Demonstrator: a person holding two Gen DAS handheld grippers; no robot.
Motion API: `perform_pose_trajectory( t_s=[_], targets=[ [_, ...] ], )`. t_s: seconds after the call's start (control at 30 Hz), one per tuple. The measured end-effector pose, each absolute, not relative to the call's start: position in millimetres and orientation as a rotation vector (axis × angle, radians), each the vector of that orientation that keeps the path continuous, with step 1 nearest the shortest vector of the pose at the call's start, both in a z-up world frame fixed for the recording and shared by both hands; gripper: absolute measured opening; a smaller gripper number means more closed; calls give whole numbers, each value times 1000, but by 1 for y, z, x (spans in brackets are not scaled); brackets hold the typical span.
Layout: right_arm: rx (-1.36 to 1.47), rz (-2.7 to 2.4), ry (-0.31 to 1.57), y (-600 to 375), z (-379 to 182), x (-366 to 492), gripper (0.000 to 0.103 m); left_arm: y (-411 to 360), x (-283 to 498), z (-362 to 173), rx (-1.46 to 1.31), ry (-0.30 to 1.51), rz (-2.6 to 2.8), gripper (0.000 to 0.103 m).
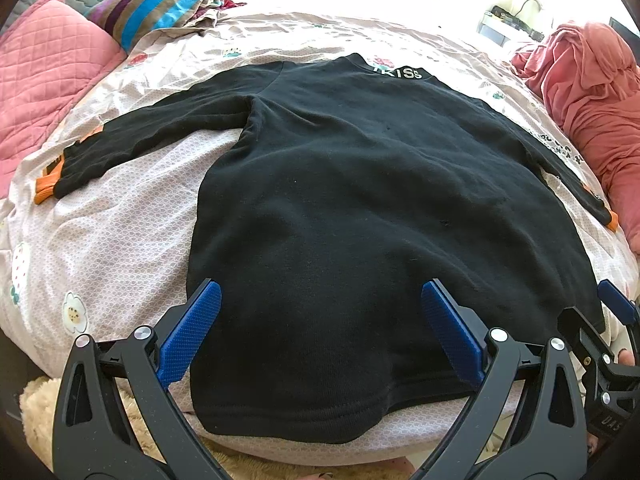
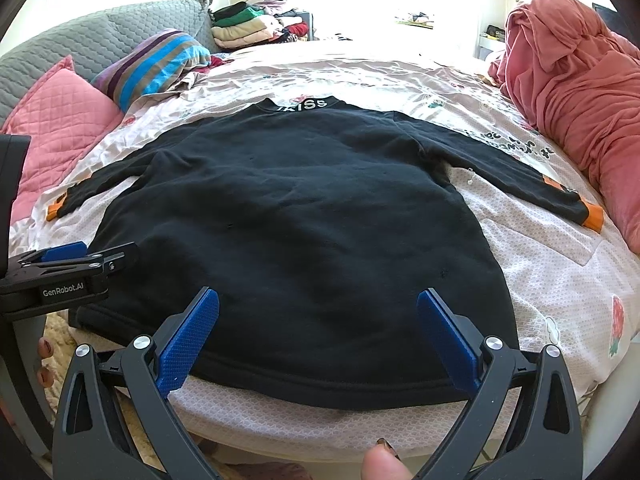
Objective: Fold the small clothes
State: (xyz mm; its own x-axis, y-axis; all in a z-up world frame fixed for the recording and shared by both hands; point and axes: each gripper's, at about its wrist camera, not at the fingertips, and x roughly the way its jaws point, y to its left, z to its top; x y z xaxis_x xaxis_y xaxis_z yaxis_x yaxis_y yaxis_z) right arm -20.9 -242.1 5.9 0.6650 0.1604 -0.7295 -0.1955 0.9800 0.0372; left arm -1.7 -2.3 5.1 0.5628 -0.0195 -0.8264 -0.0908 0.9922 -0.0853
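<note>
In the left wrist view, our left gripper (image 1: 320, 332) hangs with its blue pads spread wide and nothing between them, just over the near hem of the black sweatshirt (image 1: 360, 200). The sweatshirt lies flat on the bedspread (image 1: 100, 248), straight ahead of us, its long axis running away from the gripper: hem nearest, lettered collar (image 1: 398, 71) farthest. One sleeve (image 1: 132, 136) reaches out left, ending in an orange cuff.

In the right wrist view, our right gripper (image 2: 318, 334) is likewise spread and empty, poised above the hem's right half, while the left gripper sits at the hem's left corner. The collar (image 2: 304, 105) points away from us; the right sleeve (image 2: 520, 172) stretches out to the right. We judge that each gripper is nearest its own hem corner.
</note>
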Motion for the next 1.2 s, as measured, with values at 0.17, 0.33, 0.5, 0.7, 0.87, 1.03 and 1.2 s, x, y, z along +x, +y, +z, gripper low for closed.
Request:
perform_pose_trajectory(
  t_s=[0.17,0.33,0.5,0.7,0.87,1.03,1.2],
  targets=[
    [-46,199,818,-242,6,-21,99,-3,-2,6,-124,974,43,94],
    [-48,198,817,-242,7,-22,99,-1,-2,6,-124,973,43,94],
    [-46,198,817,-242,7,-21,99,-1,-2,6,-124,974,43,94],
    [-42,194,819,-244,7,-21,99,-1,-2,5,-123,974,46,94],
    [-38,195,820,-245,7,-20,99,-1,-2,4,-122,975,49,94],
    [-30,201,816,-244,9,-16,99,-2,0,2,-119,979,48,94],
    [-24,203,815,-244,9,-9,99,-4,4,6,-120,980,48,94]
  ],
)
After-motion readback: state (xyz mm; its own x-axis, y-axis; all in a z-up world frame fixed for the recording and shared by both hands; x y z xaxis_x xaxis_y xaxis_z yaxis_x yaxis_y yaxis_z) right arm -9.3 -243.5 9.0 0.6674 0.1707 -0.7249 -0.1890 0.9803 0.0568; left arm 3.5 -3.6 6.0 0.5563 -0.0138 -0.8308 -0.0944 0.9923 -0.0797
